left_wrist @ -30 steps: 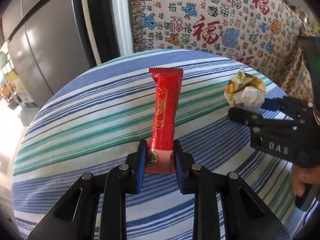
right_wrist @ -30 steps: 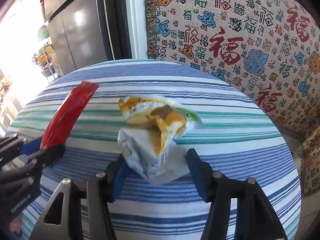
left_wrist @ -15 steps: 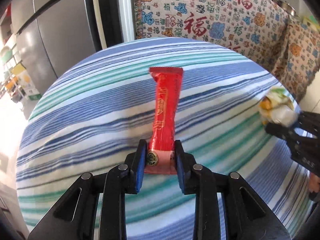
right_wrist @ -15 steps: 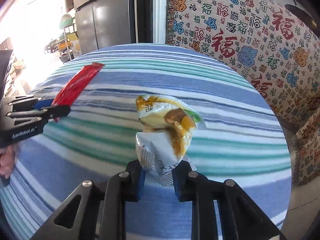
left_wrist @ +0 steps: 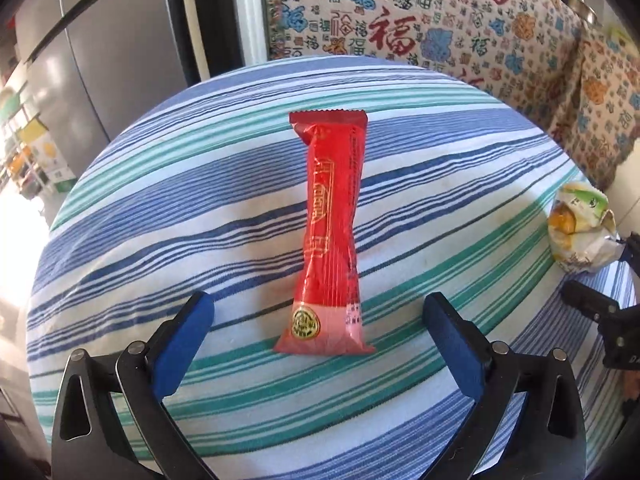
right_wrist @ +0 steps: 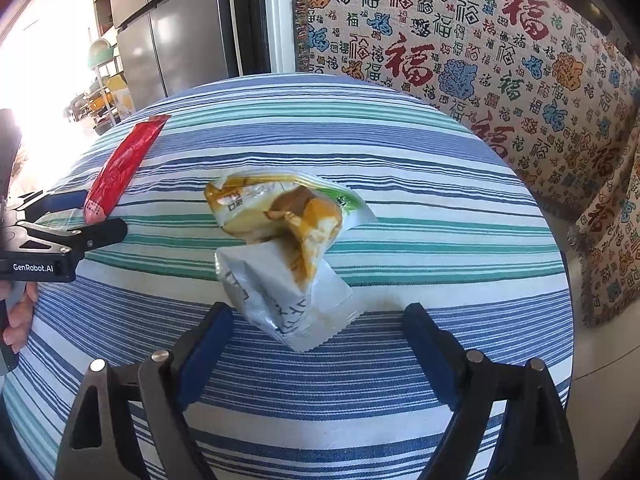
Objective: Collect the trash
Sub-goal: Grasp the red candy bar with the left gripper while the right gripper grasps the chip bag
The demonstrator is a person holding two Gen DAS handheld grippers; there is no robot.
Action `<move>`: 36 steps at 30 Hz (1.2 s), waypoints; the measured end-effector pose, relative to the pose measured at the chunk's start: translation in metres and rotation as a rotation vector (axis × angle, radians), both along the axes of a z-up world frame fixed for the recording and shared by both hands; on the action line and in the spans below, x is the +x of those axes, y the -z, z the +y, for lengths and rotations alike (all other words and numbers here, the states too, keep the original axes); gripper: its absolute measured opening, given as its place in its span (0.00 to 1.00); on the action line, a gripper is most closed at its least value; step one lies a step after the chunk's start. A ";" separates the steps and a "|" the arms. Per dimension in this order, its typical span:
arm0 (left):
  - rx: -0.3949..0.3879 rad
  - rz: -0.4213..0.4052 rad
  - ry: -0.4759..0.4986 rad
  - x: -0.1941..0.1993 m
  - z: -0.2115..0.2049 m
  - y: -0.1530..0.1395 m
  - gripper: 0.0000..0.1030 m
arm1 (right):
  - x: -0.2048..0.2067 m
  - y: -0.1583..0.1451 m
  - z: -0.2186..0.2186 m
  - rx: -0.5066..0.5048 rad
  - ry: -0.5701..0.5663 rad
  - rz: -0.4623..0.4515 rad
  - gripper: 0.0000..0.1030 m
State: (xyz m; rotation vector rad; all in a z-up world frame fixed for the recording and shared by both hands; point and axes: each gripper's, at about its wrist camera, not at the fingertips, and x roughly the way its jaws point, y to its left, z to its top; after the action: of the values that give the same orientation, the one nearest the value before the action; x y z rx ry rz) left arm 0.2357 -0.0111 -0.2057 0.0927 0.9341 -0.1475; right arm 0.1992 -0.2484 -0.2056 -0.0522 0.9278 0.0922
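Left wrist view: our left gripper (left_wrist: 318,320) gapes around the long red foil wrapper (left_wrist: 330,236).
Right gripper (right_wrist: 316,330) spread too; crumpled white-and-yellow plastic wrapper (right_wrist: 280,252), beside it, seems light, slippery; we pinch sealed ends.

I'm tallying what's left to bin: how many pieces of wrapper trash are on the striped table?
2. The red wrapper lies flat between the open left tongs. The crumpled white-and-yellow wrapper lies between the open right tongs. Nothing else shows, though the tongs hide the table's near edge.

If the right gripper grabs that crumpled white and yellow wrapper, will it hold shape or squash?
The wrapper is thin, creased film, so it will probably squash and feel very light. Its glossy surface may slip between the open right gripper pads.
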 end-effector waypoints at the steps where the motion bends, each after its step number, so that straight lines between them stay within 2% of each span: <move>1: 0.000 0.000 0.004 0.002 0.000 0.000 1.00 | 0.001 0.000 0.000 -0.001 0.005 0.001 0.88; 14: -0.002 0.007 0.010 0.004 -0.003 -0.001 1.00 | -0.003 -0.003 -0.003 0.015 0.022 0.032 0.87; 19: -0.043 -0.015 0.000 0.008 0.004 -0.007 0.99 | -0.006 -0.017 -0.006 0.038 0.026 -0.007 0.87; 23: -0.058 -0.025 0.015 0.008 0.003 -0.012 0.99 | -0.007 -0.026 -0.004 0.065 0.022 -0.026 0.77; 24: -0.053 -0.033 0.024 0.007 0.000 -0.013 0.98 | -0.007 -0.027 -0.003 0.072 0.018 -0.030 0.66; 25: -0.043 -0.040 0.032 0.008 -0.003 -0.015 0.93 | -0.006 -0.025 -0.002 0.084 0.006 -0.020 0.54; 26: -0.031 -0.049 0.049 0.007 -0.006 -0.016 0.69 | -0.004 -0.023 -0.002 0.108 -0.012 0.002 0.29; 27: -0.017 -0.047 0.065 0.007 -0.009 -0.015 0.50 | -0.004 -0.023 -0.001 0.135 -0.019 0.009 0.24; 28: -0.011 -0.037 0.076 0.009 -0.011 -0.015 0.15 | -0.005 -0.026 0.001 0.118 -0.009 0.010 0.23; 30: -0.025 -0.047 0.074 0.008 -0.010 -0.017 0.16 | -0.009 -0.029 0.007 0.076 -0.022 0.000 0.21; 36: -0.068 -0.084 0.083 -0.002 -0.012 -0.032 0.12 | -0.017 -0.037 0.001 0.092 -0.007 -0.006 0.21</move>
State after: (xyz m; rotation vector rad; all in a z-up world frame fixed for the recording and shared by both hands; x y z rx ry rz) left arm 0.2332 -0.0233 -0.1738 0.0742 0.8411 -0.2505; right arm 0.1827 -0.2477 -0.1690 0.0297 0.9162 0.1405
